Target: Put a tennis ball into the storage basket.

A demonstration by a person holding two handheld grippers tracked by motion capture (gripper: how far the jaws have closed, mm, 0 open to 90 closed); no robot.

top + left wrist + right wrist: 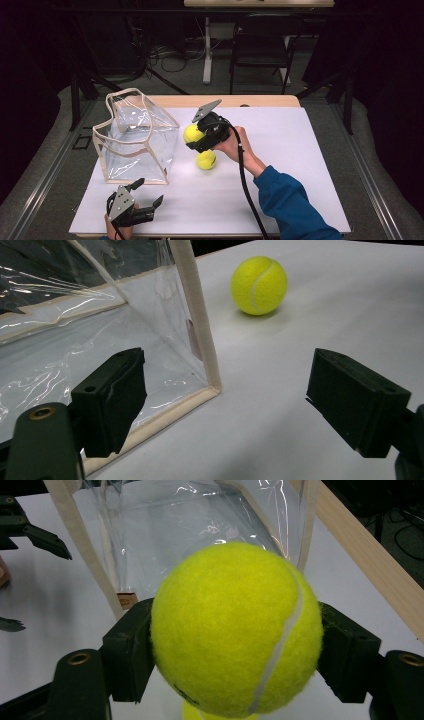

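A clear plastic bag (135, 137) with beige trim stands open-topped on the white table's left side. My right gripper (192, 136) is shut on a yellow tennis ball (192, 133), held above the table just right of the bag; in the right gripper view the held ball (235, 630) sits between both jaws with the bag (200, 525) behind it. A second tennis ball (206, 160) lies on the table below the held one, also seen as the ball (258, 285) beyond the bag's corner (200, 340). My left gripper (148, 192) is open near the table's front left, its jaws empty.
The white table top (300, 165) has a wooden strip (225, 101) along its far edge. A dark chair (262, 45) and a desk leg stand on the floor beyond. A blue sleeve (290, 205) crosses the front right of the table.
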